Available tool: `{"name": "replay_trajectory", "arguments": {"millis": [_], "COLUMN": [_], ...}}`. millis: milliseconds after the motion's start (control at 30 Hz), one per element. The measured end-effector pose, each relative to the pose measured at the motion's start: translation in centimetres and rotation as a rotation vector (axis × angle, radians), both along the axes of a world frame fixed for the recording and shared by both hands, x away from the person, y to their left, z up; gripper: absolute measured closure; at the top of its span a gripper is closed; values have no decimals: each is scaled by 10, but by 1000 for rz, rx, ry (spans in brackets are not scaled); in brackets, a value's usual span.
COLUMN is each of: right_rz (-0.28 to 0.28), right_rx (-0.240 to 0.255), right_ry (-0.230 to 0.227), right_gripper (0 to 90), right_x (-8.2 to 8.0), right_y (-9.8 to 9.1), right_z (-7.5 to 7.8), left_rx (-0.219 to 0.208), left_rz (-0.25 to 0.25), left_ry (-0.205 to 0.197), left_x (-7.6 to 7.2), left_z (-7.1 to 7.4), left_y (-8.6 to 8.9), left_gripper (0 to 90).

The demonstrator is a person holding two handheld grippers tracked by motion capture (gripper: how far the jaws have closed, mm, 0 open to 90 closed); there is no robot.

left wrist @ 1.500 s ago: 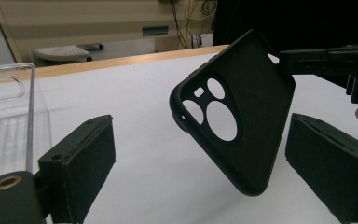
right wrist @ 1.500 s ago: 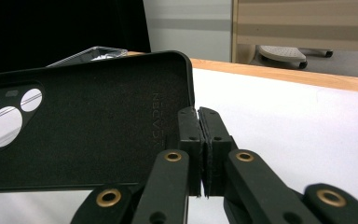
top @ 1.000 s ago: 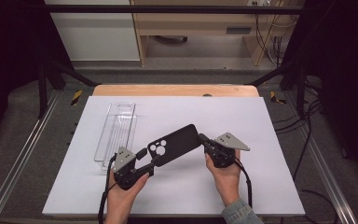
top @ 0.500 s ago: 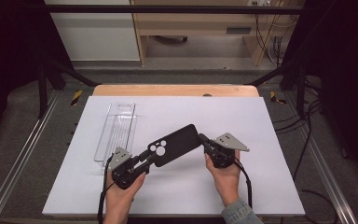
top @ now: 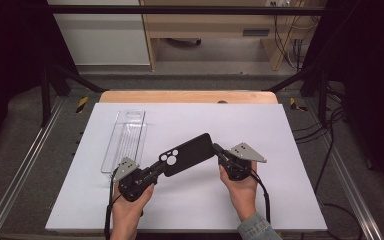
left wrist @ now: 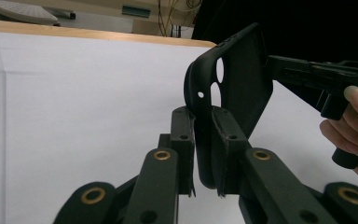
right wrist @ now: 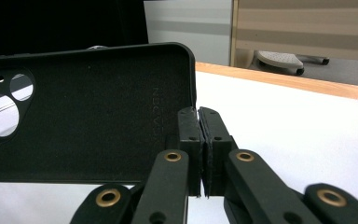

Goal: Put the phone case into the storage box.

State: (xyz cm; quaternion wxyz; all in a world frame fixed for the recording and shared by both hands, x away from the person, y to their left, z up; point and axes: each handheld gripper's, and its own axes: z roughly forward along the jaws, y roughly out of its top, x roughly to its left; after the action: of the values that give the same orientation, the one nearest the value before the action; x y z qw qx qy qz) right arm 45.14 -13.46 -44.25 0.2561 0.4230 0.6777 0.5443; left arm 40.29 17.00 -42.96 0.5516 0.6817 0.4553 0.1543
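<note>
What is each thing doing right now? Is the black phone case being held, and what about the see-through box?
Phone case: off the table, held at both ends, camera holes toward the left gripper.
Left gripper: jaws have just been closing, now shut on the case's camera end.
Right gripper: shut on the case's other edge.
Clear plastic tray: lying flat on the white table, untouched.

The right claw (right wrist: 200, 119) rises from the bottom edge, its two black jaws pressed together on the rim of a black, soft-lined phone case (right wrist: 88, 112). The case stands on edge, its inner face turned to the camera, with round camera cut-outs at its left end. Behind it lie the white desk (right wrist: 298, 135) and its wooden edge.
</note>
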Motion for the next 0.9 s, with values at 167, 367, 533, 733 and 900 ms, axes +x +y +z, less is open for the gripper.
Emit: {"name": "replay_trajectory", "arguments": {"millis": [167, 367, 533, 733, 900], "right_rz": [3, 6, 15, 28, 36], "right_rx": [-1, -2, 2, 2, 17], "right_ry": [-2, -2, 8, 14, 36], "right_gripper": [884, 883, 880, 875, 815], "right_x": [0, 0, 1, 1, 2], "right_y": [1, 1, 1, 4, 5], "right_z": [0, 0, -2, -3, -5], "left_rx": [-7, -10, -16, -13, -1], "left_rz": [5, 4, 2, 23, 40], "left_ry": [4, 0, -4, -14, -23], "left_x": [0, 0, 0, 0, 2], "left_z": [0, 0, 1, 0, 0], "left_y": [1, 1, 4, 6, 6], "left_gripper": [822, 833, 837, 840, 842]}}
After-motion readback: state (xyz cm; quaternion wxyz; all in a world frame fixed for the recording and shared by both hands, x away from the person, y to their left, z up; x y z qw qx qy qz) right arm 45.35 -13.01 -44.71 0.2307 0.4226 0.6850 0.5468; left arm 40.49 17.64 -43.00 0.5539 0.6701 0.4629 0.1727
